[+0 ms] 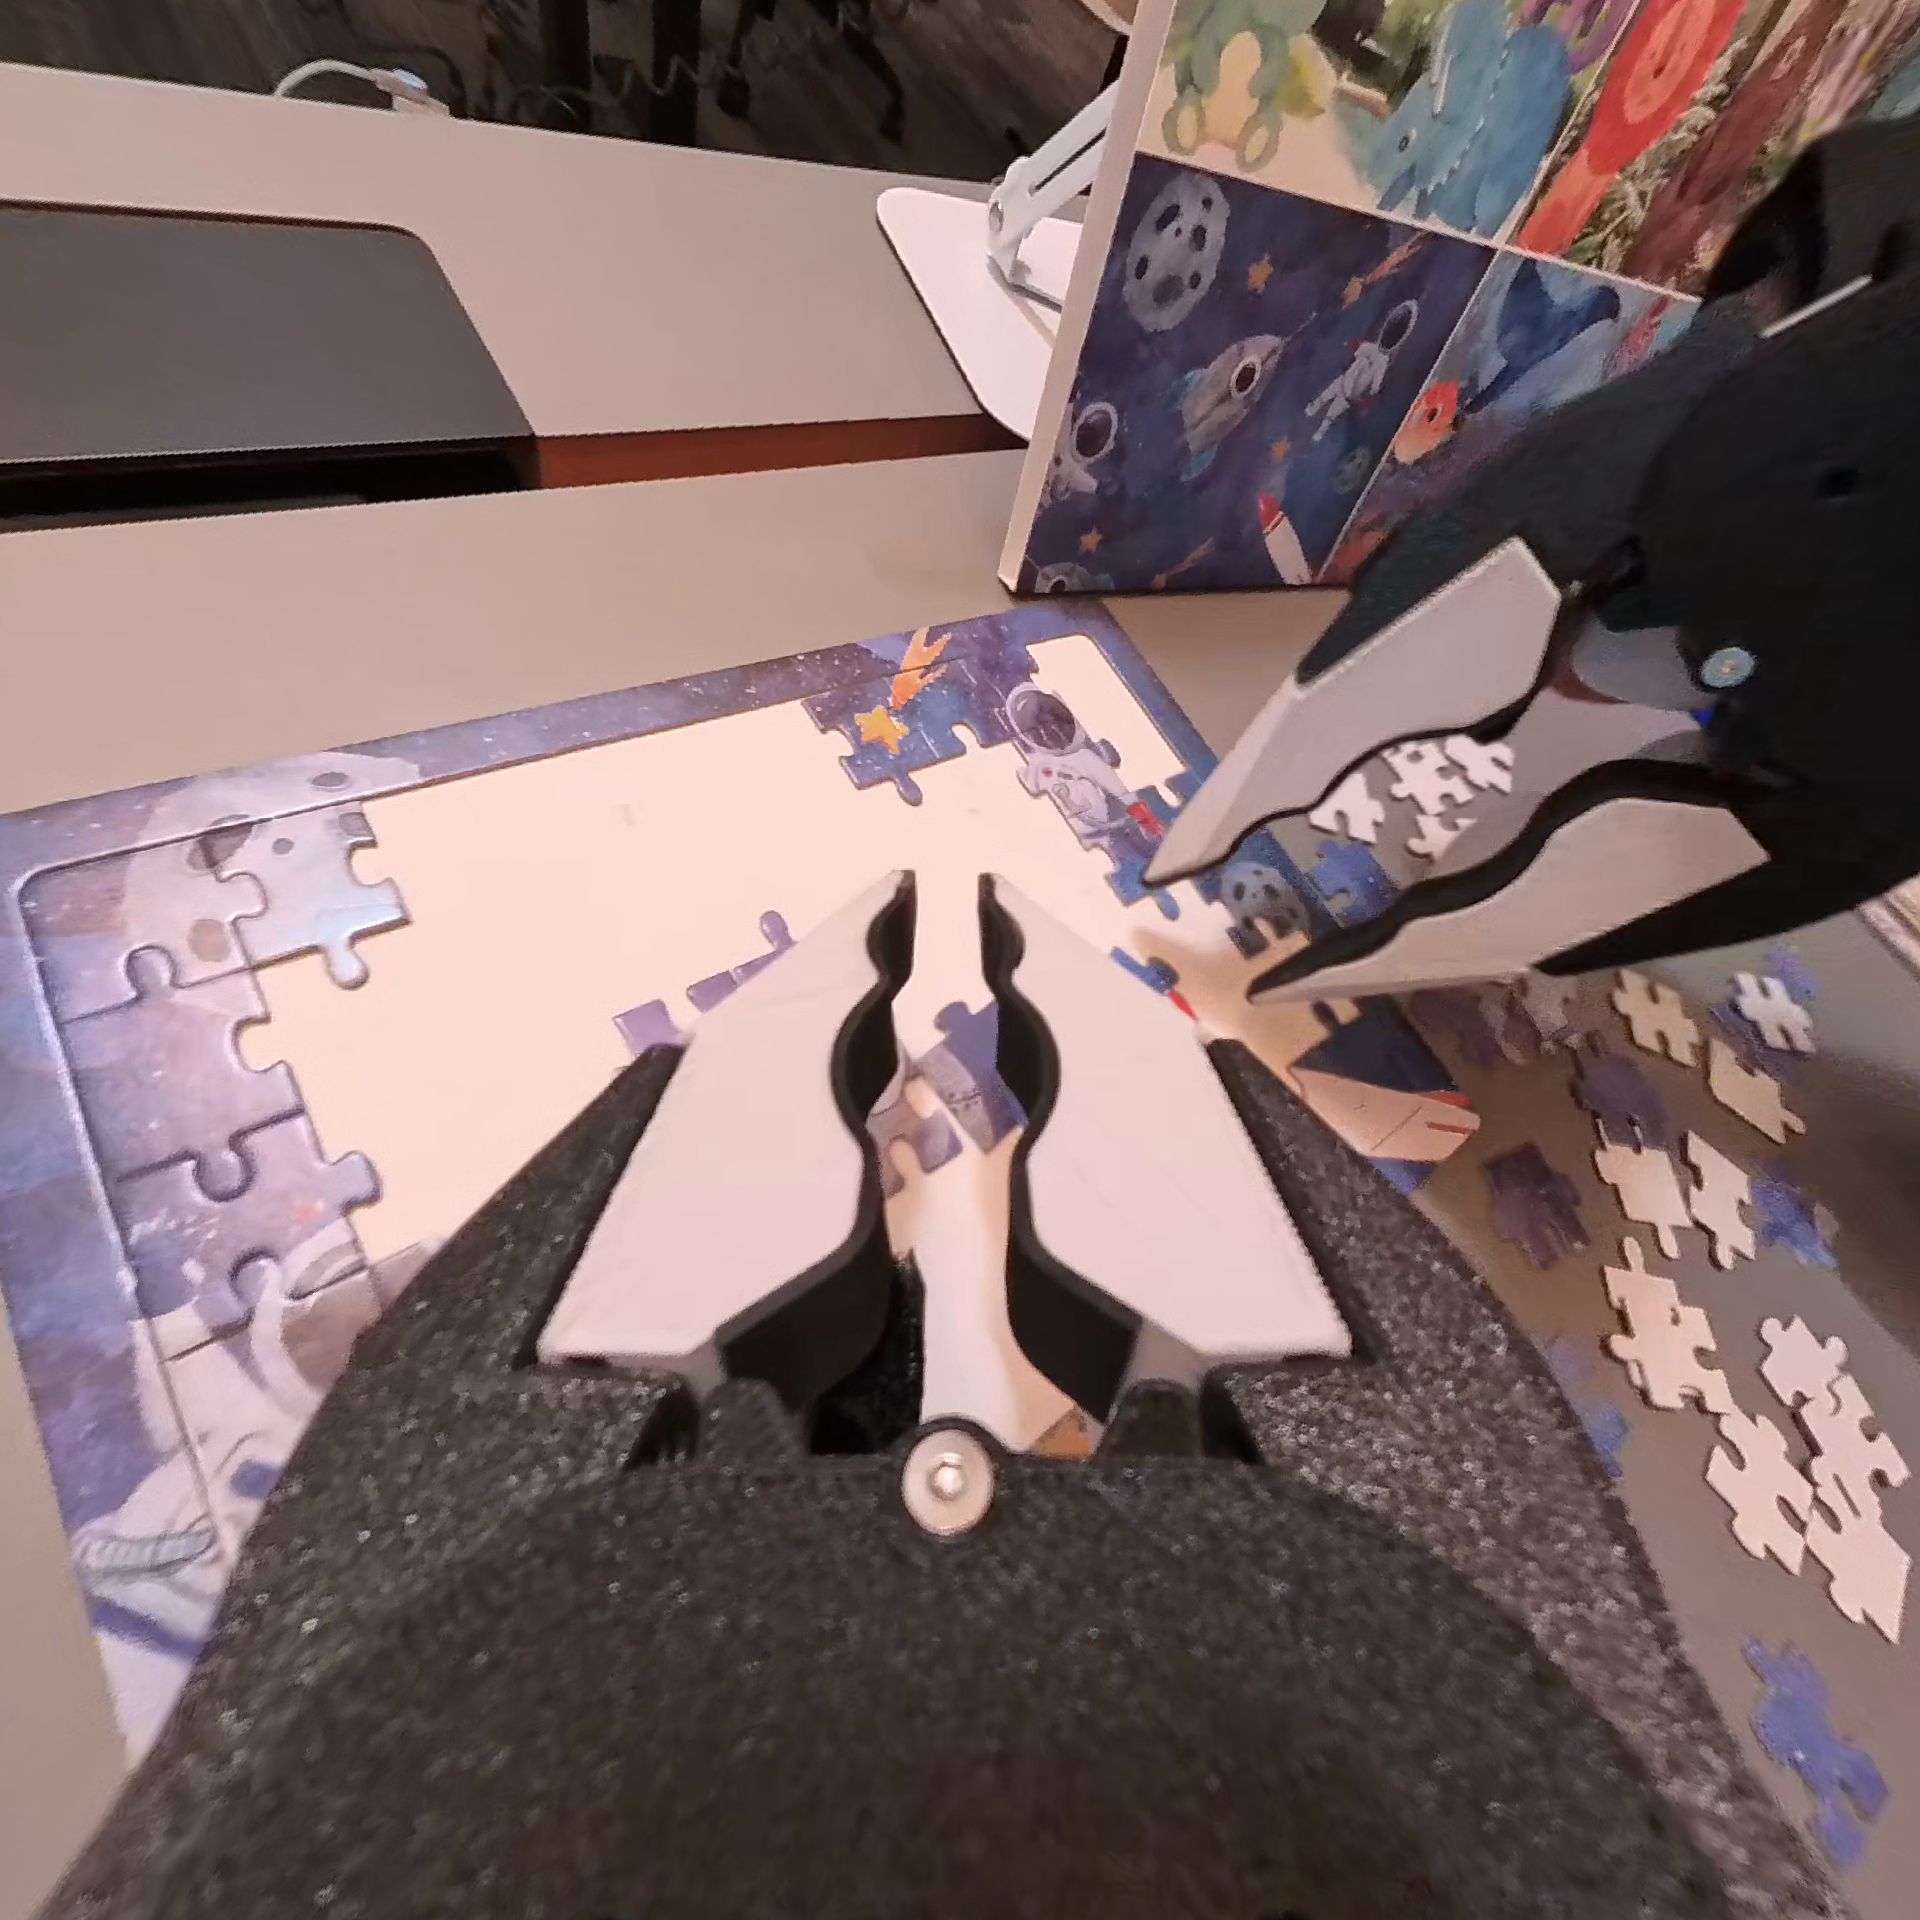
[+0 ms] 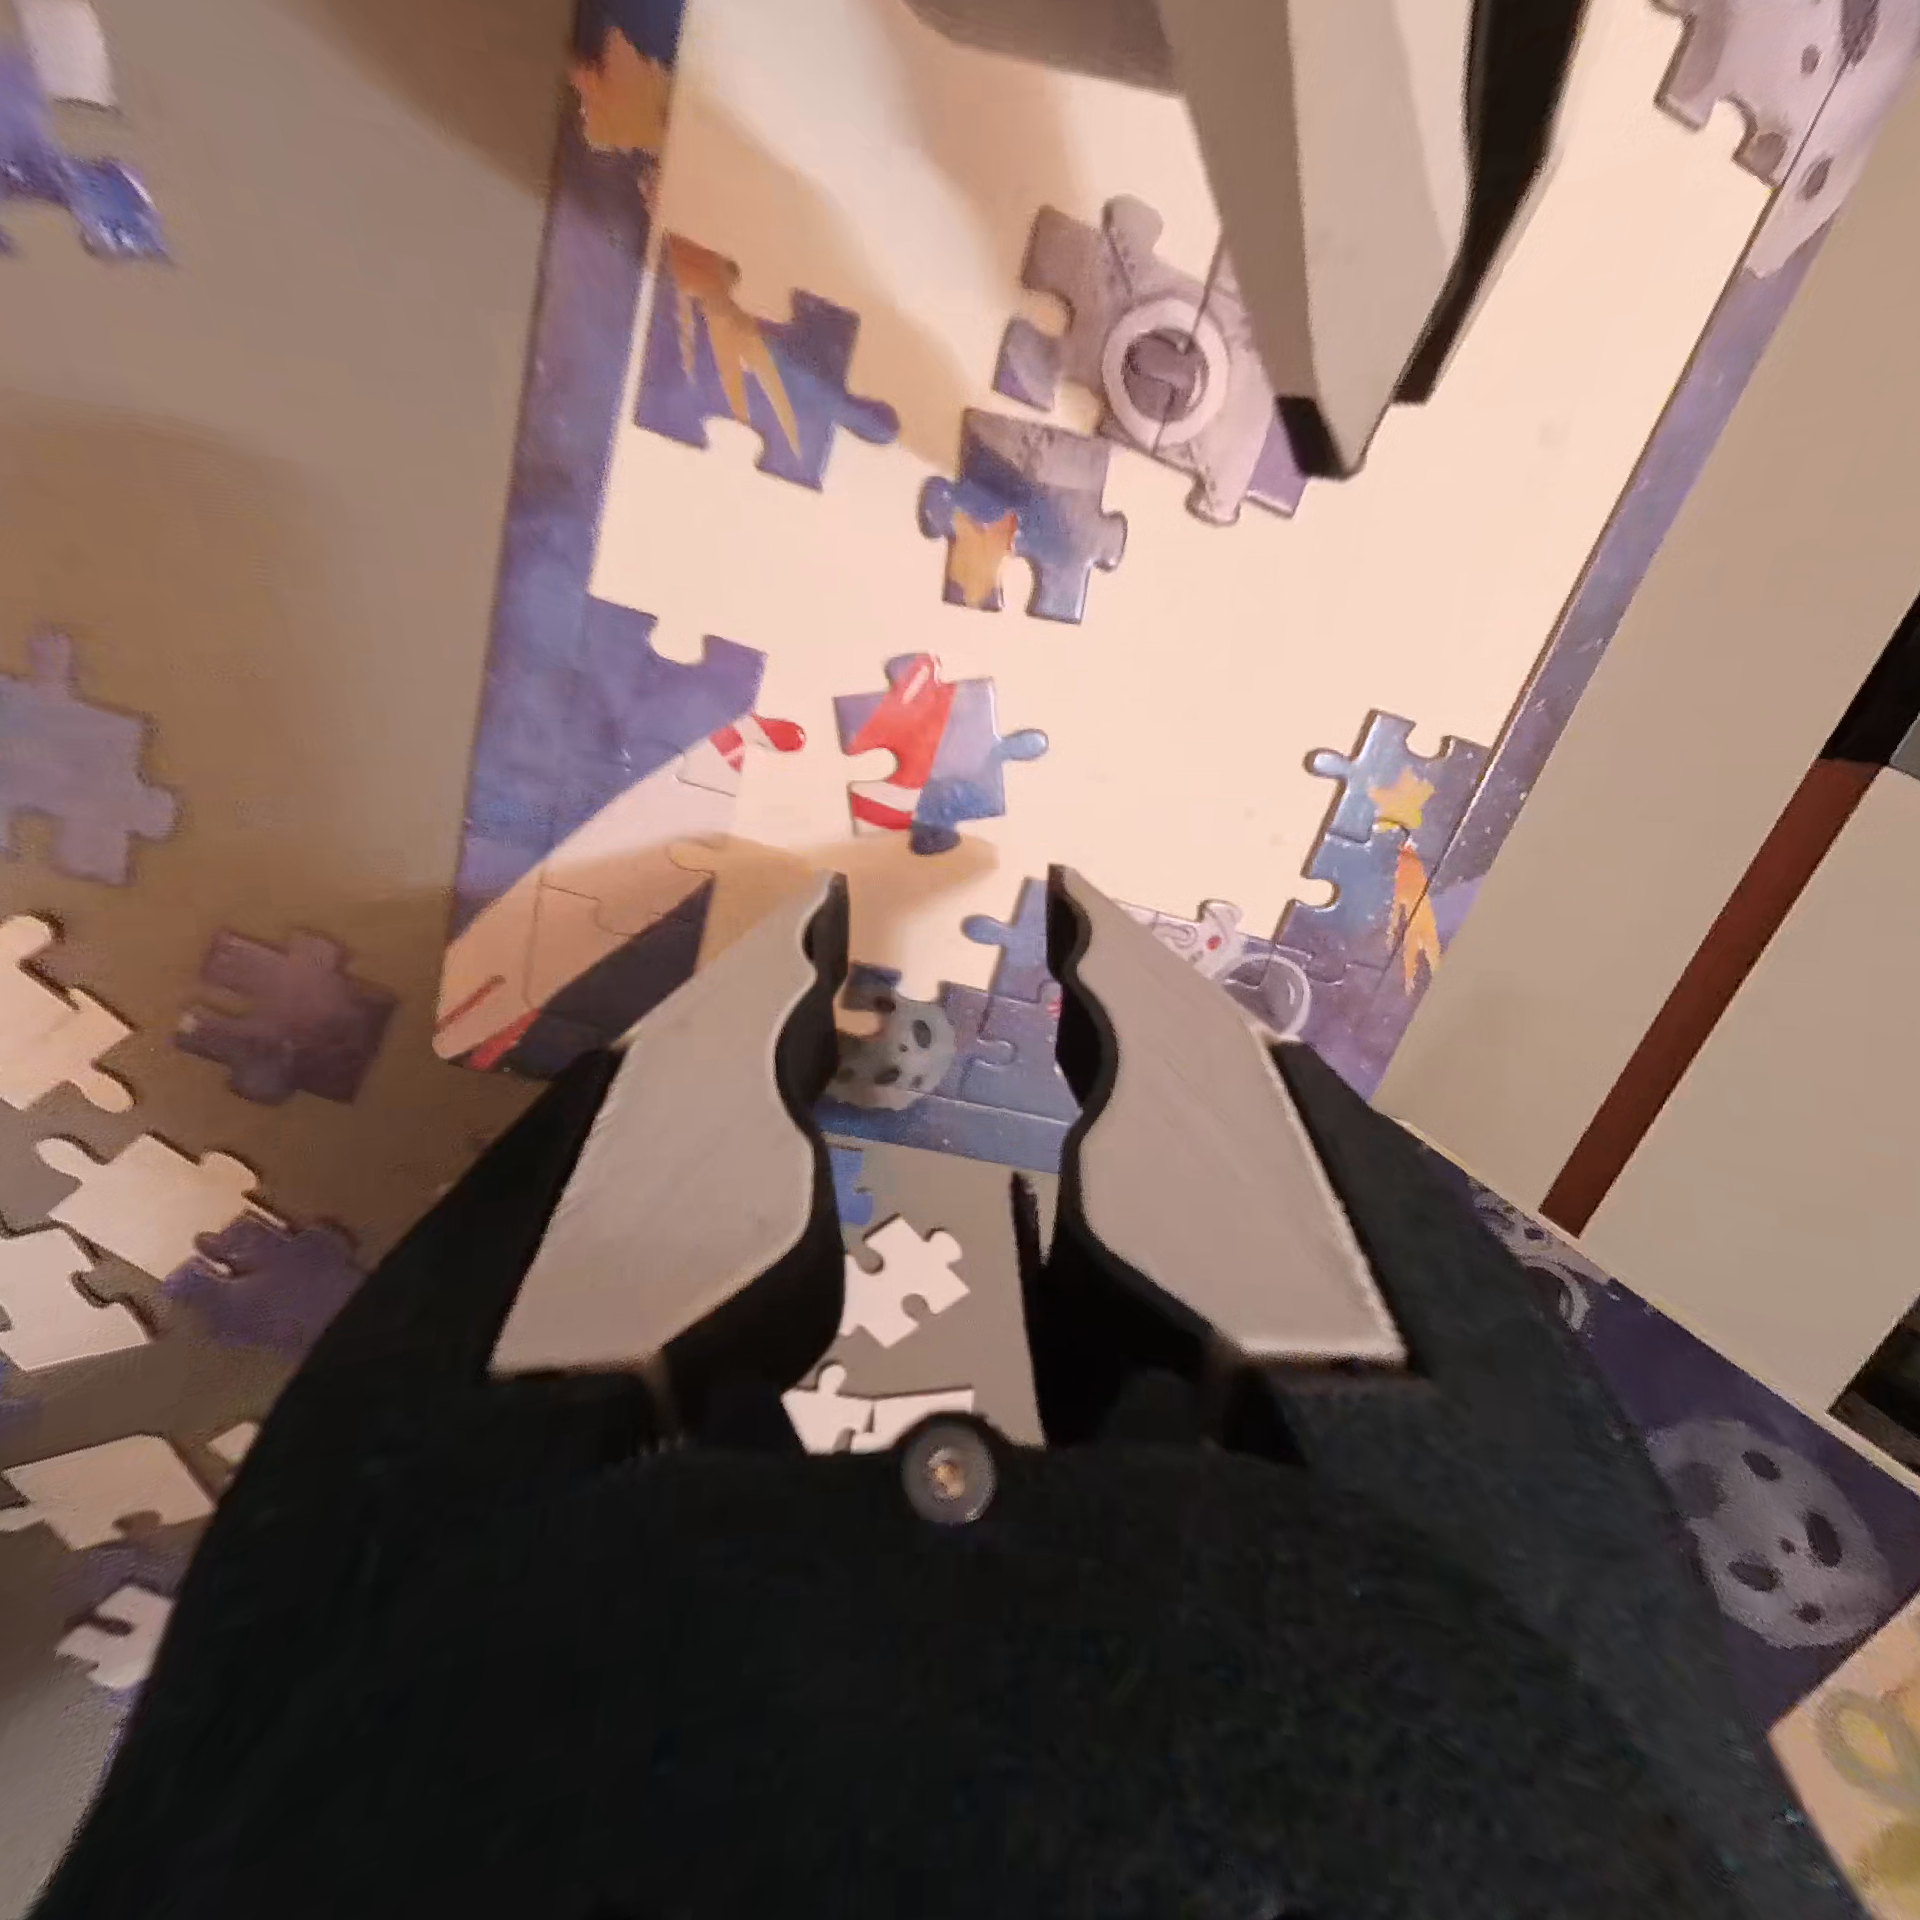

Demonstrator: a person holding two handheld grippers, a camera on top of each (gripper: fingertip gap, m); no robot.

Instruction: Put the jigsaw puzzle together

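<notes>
On the table, the puzzle tray lies flat, its border and a few corner groups already joined, while several loose pieces rest face-up on the bare middle, likely awaiting their spots. The right tongs are held open and empty above a red-and-blue piece, seemingly lined up for a pick. The left tongs hover slightly parted, gripping nothing. Spare pieces are scattered beside the tray, and the picture box is propped upright as reference.
</notes>
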